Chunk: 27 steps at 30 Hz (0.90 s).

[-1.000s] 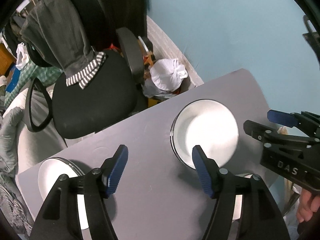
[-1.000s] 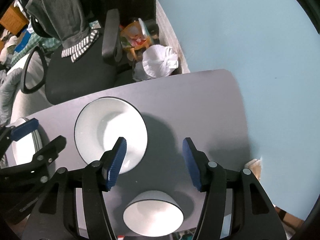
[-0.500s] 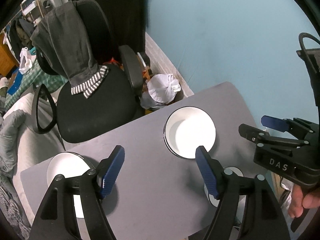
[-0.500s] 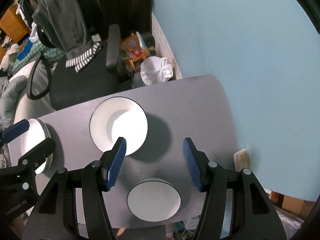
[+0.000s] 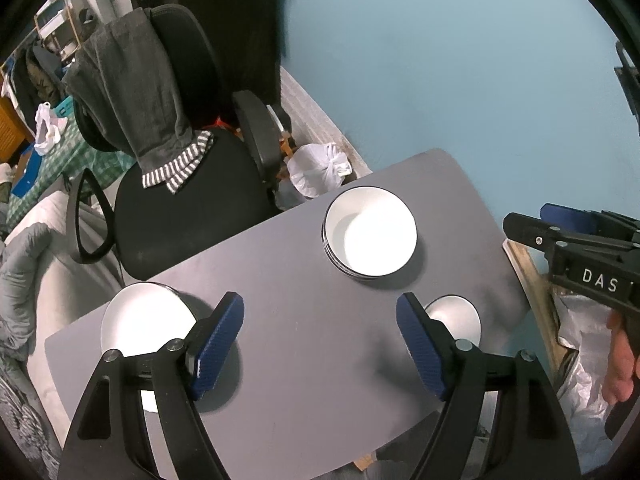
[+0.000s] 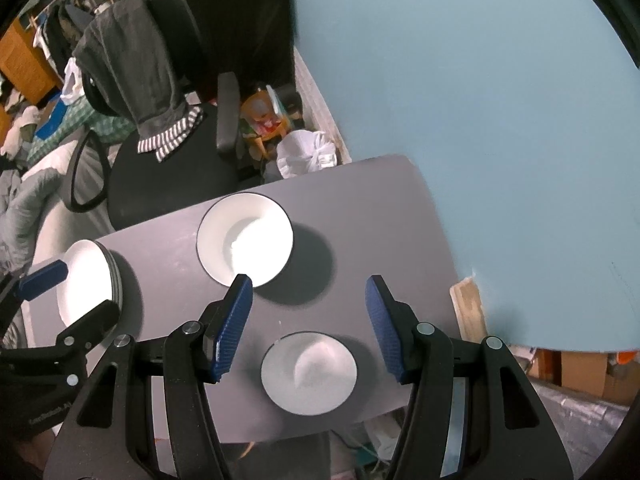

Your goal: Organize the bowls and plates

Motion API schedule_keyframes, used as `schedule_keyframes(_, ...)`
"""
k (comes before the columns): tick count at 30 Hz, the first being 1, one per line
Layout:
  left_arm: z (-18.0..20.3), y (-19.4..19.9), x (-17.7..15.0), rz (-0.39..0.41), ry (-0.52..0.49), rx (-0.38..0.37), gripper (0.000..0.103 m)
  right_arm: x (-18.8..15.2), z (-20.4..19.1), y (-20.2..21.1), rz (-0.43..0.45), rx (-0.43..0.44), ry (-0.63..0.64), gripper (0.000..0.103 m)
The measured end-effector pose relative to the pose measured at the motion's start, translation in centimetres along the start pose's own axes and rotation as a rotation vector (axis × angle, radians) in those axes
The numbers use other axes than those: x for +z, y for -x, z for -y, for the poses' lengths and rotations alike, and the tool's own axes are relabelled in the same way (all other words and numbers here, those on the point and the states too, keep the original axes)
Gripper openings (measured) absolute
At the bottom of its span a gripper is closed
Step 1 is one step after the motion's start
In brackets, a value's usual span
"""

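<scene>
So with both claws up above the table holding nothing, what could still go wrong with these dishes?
The small bowl sits close to the near edge of the grey table, so a clumsy push from the right claw might tip it off. The plate stack stands near the table's corner, partly hidden behind the left claw, so a blind descent could knock it. The stacked bowls could slide apart if gripped by the top rim.

On the table (image 6: 384, 208), the plates (image 6: 86, 280) lie left, the large bowl (image 6: 245, 239) behind the small bowl (image 6: 308, 372) (all apart).
</scene>
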<state>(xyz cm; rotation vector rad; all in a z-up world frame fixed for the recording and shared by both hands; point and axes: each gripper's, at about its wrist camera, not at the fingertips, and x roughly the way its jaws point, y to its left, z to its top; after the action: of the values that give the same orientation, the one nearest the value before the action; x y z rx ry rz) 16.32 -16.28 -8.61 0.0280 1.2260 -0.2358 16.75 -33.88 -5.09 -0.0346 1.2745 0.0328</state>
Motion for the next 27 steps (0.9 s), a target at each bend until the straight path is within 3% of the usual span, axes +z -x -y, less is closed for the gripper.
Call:
schedule_keyframes(7, -0.1, 2.3, -0.7, 0.045, 0.014, -0.031, 0.08, -1.6, 0.7, 1.8, 0.016, -0.008, -0.036, 0.057)
schedule_keyframes(14, 1.2, 3.9, -1.5, 0.101, -0.044, -0.079, 0.08, -3.4, 1.2, 3.3, 0.031, -0.009, -0.074, 0.057)
schedule_keyframes(27, 3.2, 3.6, -3.0, 0.089, -0.113, -0.111, 0.08, -7.0, 3.2, 4.0, 0.014, -0.022, -0.161, 0.057)
